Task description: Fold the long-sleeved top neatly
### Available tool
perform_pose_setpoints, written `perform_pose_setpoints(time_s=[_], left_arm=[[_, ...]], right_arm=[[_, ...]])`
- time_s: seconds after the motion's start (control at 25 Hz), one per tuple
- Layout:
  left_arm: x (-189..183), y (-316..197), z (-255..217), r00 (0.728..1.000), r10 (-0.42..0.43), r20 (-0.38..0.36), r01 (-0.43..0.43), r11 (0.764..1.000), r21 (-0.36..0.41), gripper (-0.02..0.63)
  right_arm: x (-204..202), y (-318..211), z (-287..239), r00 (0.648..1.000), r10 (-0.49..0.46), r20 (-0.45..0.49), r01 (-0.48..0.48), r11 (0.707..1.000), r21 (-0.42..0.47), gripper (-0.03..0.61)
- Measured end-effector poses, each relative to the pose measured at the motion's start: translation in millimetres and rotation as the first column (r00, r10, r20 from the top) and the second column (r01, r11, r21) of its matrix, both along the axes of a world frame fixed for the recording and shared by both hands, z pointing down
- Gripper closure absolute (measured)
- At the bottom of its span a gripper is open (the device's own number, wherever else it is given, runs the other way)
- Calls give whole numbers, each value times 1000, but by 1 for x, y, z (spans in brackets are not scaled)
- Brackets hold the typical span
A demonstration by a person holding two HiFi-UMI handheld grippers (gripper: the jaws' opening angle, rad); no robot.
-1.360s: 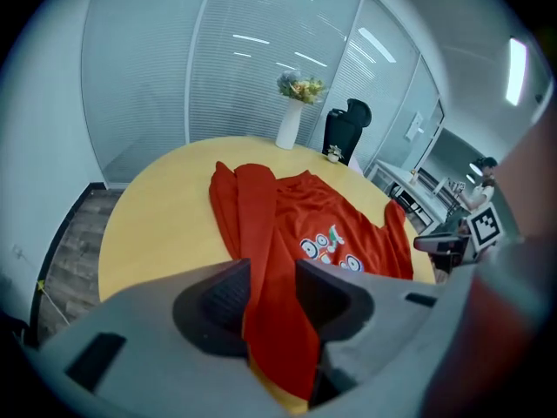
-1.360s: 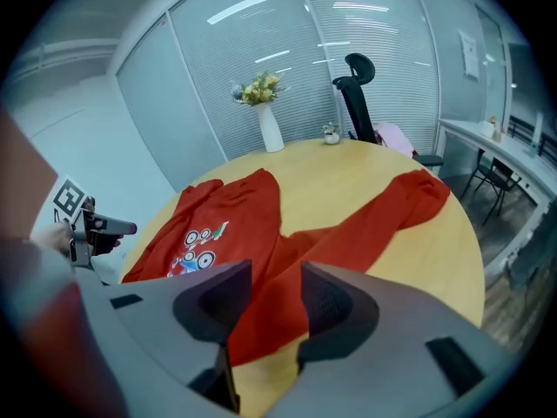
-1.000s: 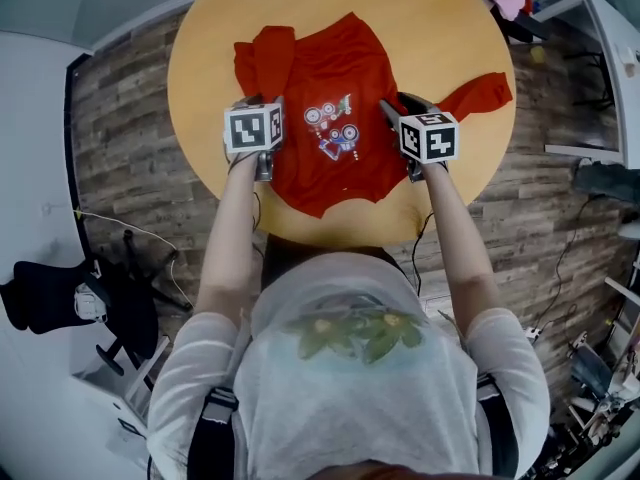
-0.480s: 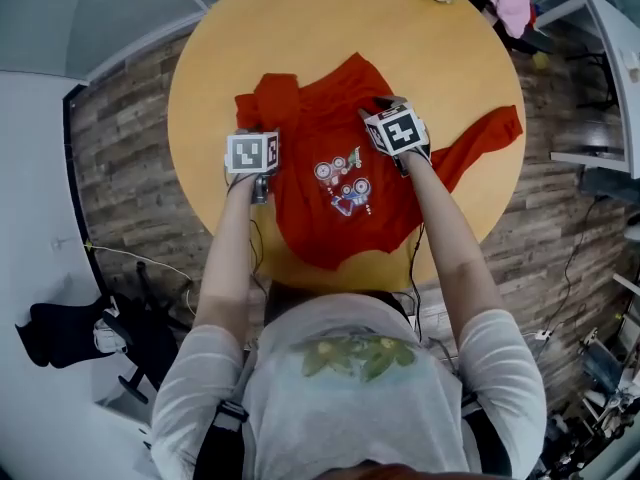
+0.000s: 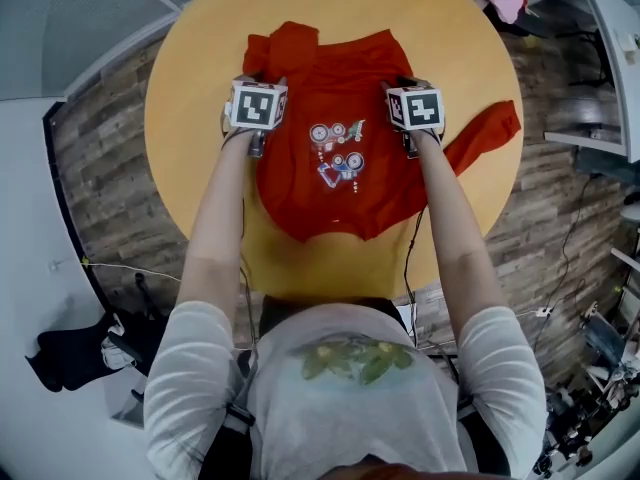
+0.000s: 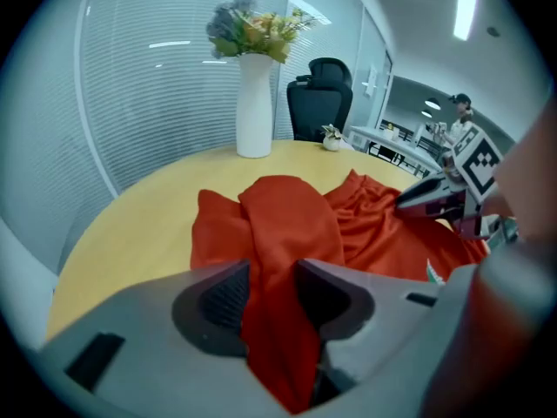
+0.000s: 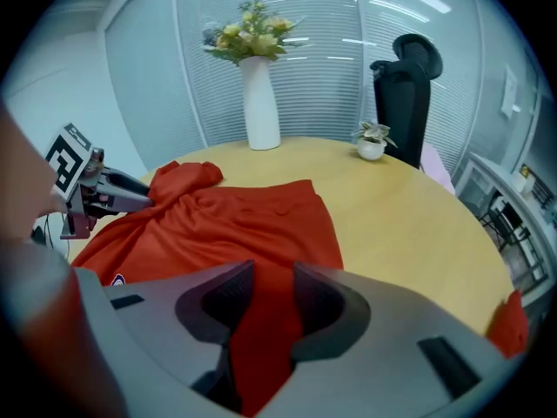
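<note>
While the red long-sleeved top [image 5: 335, 158] lies spread across the round worktop [image 5: 200, 48], I see bare wood towards the far rim. The left gripper [image 6: 271, 290] has its jaws pinching the fabric. The right gripper [image 7: 265, 299] jaws, just closing, clamp cloth too. One sleeve [image 5: 485, 128] seems to reach the edge. A vase [image 6: 254, 103] stands beyond.

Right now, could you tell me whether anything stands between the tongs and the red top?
Nothing visible does. The left tongs pinch the red top, and the right tongs, which have just been closing, grip it too. The vase stands well beyond.
</note>
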State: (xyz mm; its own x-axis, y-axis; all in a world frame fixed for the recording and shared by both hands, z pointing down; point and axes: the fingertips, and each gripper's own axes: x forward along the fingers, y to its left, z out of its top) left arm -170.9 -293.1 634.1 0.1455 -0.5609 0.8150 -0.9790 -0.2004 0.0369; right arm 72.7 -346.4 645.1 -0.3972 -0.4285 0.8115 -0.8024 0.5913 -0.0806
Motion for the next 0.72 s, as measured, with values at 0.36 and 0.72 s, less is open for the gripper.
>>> perform_pose_setpoints(time_s=[0.36,0.72], left_arm=[[44,-73,-43,996,80,50,-88,978,191,465],[97,-60,0,909,327,257,-339,941,0,414]], right_arm=[[32,-29,-7,979,143,142,-142,990,-15,439],[36,21,-53,953,94,288,-110,993,38,433]])
